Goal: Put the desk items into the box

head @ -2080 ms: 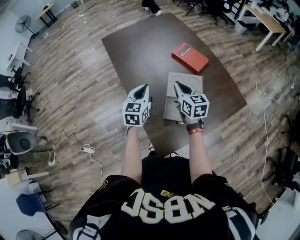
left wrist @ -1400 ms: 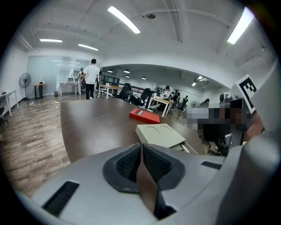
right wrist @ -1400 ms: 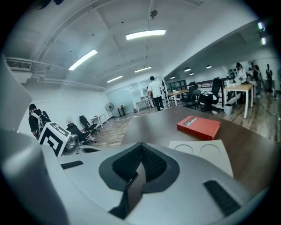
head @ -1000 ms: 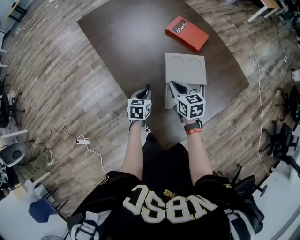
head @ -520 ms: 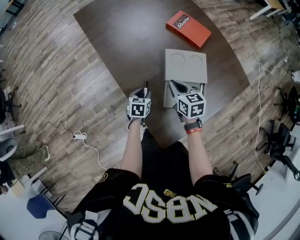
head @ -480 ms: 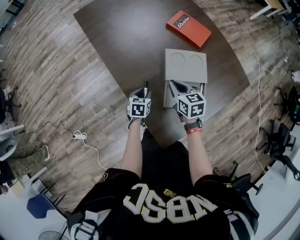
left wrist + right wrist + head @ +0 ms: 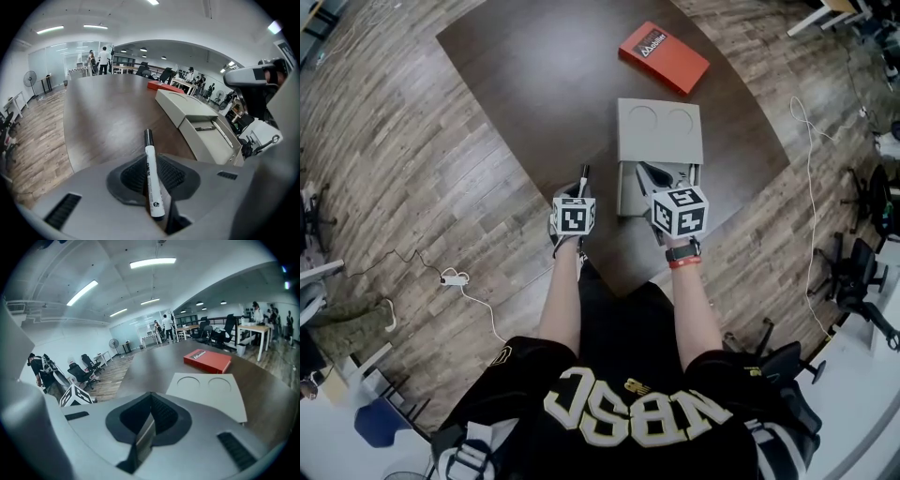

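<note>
Your left hand-held gripper [image 7: 581,181] is closing on a marker [image 7: 152,180]; your right hand-held gripper [image 7: 646,172] has its jaws together.

the box [image 7: 659,131] sits mid-frame on the table [image 7: 534,84], the book [image 7: 664,58] above it, the marker [image 7: 582,180] to its left.
</note>
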The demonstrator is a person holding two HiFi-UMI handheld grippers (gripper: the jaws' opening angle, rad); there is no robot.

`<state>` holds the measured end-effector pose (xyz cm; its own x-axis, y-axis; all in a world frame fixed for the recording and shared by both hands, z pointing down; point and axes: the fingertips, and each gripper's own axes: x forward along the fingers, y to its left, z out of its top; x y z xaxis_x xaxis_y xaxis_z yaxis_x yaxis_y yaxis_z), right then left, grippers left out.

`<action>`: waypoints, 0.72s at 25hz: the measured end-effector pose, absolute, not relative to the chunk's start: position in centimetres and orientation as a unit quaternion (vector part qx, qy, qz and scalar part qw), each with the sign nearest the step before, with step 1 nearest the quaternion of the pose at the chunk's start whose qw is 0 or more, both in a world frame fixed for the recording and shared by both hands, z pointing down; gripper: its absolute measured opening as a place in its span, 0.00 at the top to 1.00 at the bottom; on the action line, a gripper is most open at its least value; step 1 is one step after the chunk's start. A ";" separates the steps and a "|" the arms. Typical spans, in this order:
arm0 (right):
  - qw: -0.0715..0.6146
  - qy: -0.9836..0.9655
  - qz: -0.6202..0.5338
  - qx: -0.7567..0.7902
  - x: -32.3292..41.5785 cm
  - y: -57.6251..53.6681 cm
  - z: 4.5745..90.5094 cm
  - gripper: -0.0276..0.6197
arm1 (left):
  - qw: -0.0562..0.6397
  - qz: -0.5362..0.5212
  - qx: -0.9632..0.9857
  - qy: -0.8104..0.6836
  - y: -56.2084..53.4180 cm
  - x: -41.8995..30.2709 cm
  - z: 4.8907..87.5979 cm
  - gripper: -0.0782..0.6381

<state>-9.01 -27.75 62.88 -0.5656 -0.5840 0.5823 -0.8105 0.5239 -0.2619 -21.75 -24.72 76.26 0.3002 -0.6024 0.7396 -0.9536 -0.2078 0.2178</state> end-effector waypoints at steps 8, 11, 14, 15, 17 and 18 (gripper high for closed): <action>0.186 -0.841 0.281 0.423 -7.4 -27.2 62.3 0.95 | 0.362 0.260 0.727 -0.522 -24.3 -20.9 75.6 0.79; 0.168 -0.840 0.286 0.430 -7.0 -27.0 61.2 0.95 | 0.358 0.258 0.730 -0.522 -23.9 -20.6 74.9 0.79; 0.162 -0.838 0.289 0.434 -6.7 -27.0 60.8 0.95 | 0.348 0.257 0.734 -0.524 -24.0 -20.7 73.8 0.79; 0.158 -0.838 0.291 0.434 -6.7 -27.0 60.7 0.95 | 0.344 0.256 0.735 -0.525 -24.1 -20.8 73.3 0.79; 0.150 -0.839 0.292 0.434 -6.7 -27.0 60.2 0.94 | 0.335 0.256 0.738 -0.526 -24.1 -20.8 72.3 0.79; 0.148 -0.840 0.292 0.433 -6.7 -27.0 60.0 0.95 | 0.330 0.256 0.740 -0.526 -24.1 -20.7 71.7 0.79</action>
